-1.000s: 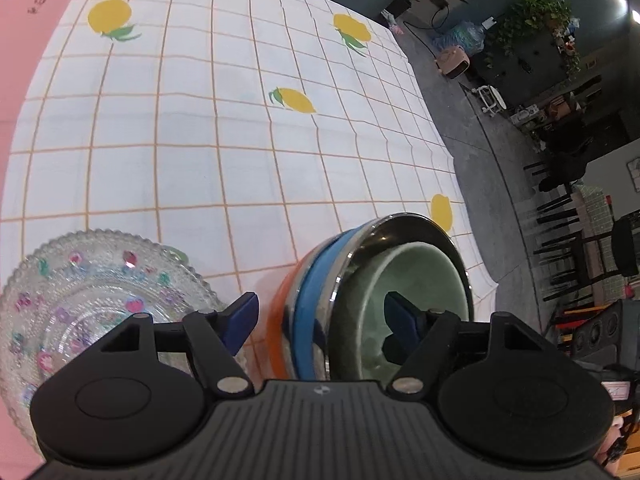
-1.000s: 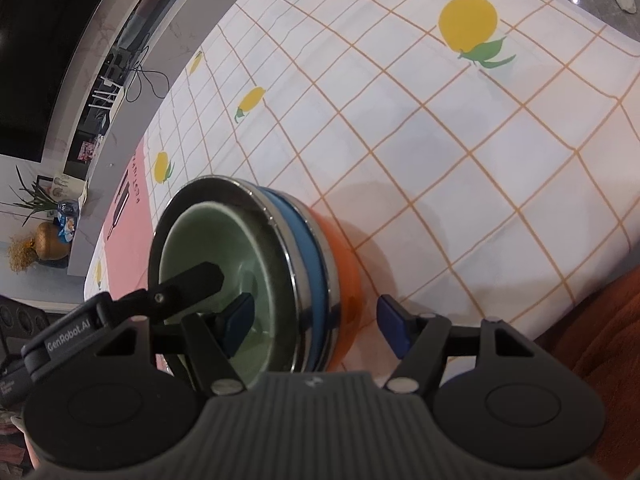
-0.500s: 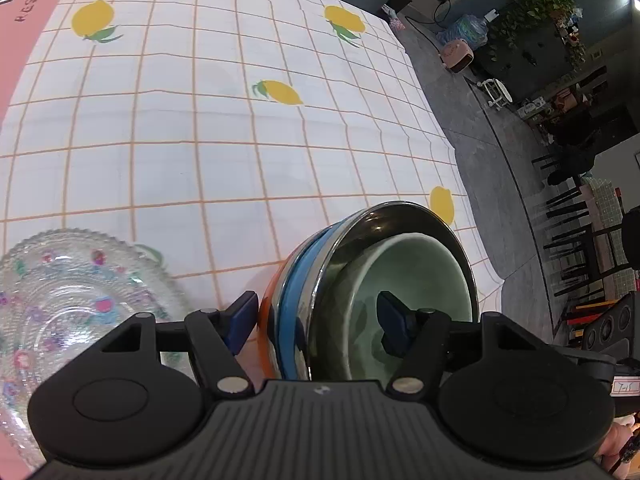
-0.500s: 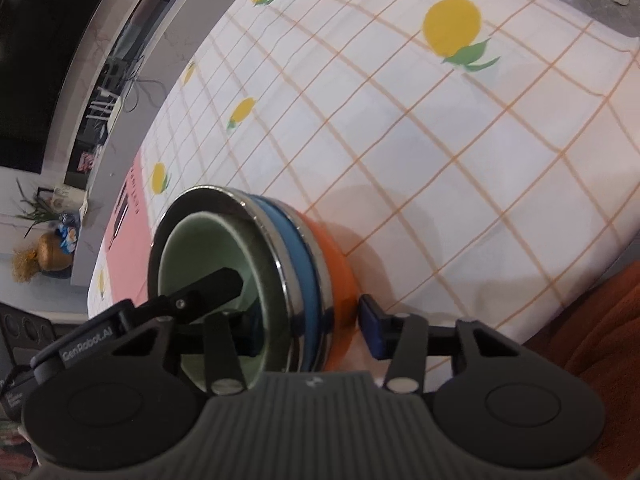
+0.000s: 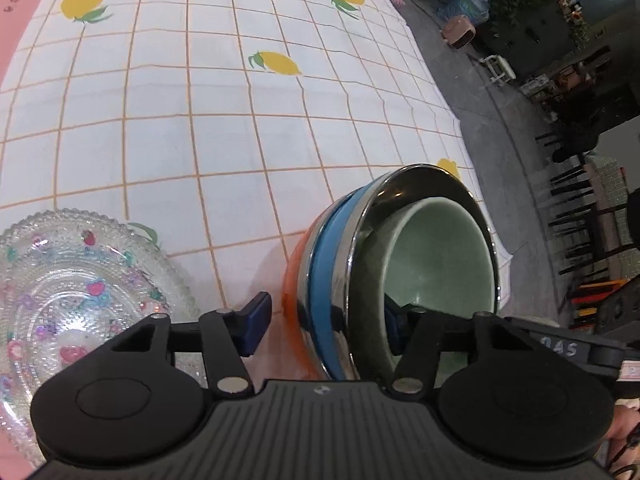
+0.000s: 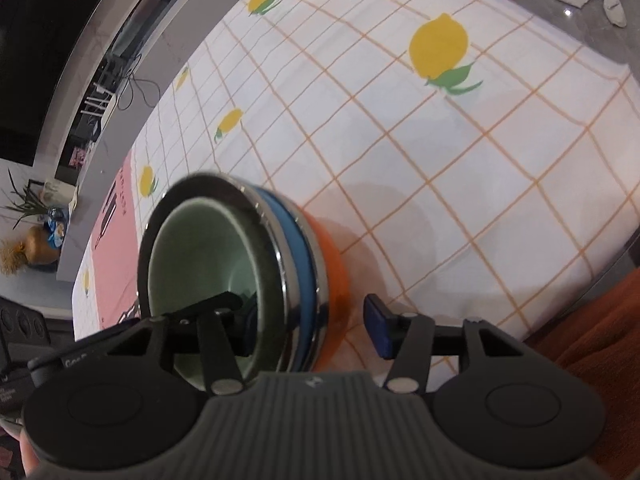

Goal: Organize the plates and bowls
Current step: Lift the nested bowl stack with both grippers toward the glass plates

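**Clerk:** Tongs, left [image 5: 324, 330]: spread wide astride the wall of the bowl stack [image 5: 394, 264], one blue pad [image 5: 256, 322] outside it, the other inside the green bowl [image 5: 436, 256]. No pad was seen pressed against the wall, so nothing was clamped. Tongs, right [image 6: 312, 330]: likewise spread, one finger inside the green bowl [image 6: 200, 268], the blue pad [image 6: 380, 330] held apart from the orange side.

**Checker:** Position of the stack?

**Clerk:** Four bowls were entered, nested: orange bowl [image 5: 292, 280] outermost, then blue bowl [image 5: 332, 264], then steel bowl [image 5: 404, 196], green innermost. The stack appeared tipped, mouth turned sideways, near the edge of the lemon-print tablecloth [image 5: 200, 120]. Whether it rested on the cloth or was partly propped could not be told. A patterned glass plate [image 5: 80, 304] was noted on the cloth, just beside the left tongs and apart from the stack.

**Checker:** Handling notes?

**Clerk:** The stack was judged fairly heavy, stiff throughout. The green bowl looked glazed and breakable, and so did the glass plate; the steel rim was judged slippery. The nested bowls were thought likely to slide against one another if tilted further.

**Checker:** Recommended hold?

**Clerk:** Across the combined rims on opposite sides, one pad inside the green bowl and one on the orange wall, so that all four layers would be pinched together.
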Available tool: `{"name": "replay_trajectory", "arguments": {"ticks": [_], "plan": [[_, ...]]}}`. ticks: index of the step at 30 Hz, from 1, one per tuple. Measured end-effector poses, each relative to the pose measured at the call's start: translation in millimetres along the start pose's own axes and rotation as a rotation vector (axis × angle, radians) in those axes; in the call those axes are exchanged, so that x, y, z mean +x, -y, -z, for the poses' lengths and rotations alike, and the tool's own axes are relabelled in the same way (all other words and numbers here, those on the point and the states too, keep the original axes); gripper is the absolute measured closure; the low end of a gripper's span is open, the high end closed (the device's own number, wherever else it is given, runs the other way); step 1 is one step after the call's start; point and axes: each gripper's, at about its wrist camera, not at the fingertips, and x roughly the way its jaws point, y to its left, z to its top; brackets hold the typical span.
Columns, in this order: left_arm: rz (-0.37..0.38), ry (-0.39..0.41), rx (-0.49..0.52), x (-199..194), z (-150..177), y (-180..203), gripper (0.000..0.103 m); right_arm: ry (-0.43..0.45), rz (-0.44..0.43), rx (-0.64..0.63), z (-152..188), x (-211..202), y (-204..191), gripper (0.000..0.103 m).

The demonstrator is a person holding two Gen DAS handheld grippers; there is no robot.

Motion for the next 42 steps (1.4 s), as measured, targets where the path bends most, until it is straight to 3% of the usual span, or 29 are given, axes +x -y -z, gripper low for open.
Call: {"name": "replay_trajectory", "arguments": {"ticks": [9,21,42], "plan": [[0.025,0.009,-0.038,-1.7,4.5,0.4,0.045,-0.01,-0.029,0.017,3.2,5.9,3.7,0.054],[-0.025,0.028,-0.06,-3.6,2.2,12.0,0.047,-0.013,-0.047,0.087,1.8,2.6,9.4,0.056],[-0.041,0.096,-0.071,-35.4,8.6,14.5,0.048,0.014,-0.069,0.048,6.8,-10.3,-7.2,0.057]]}}
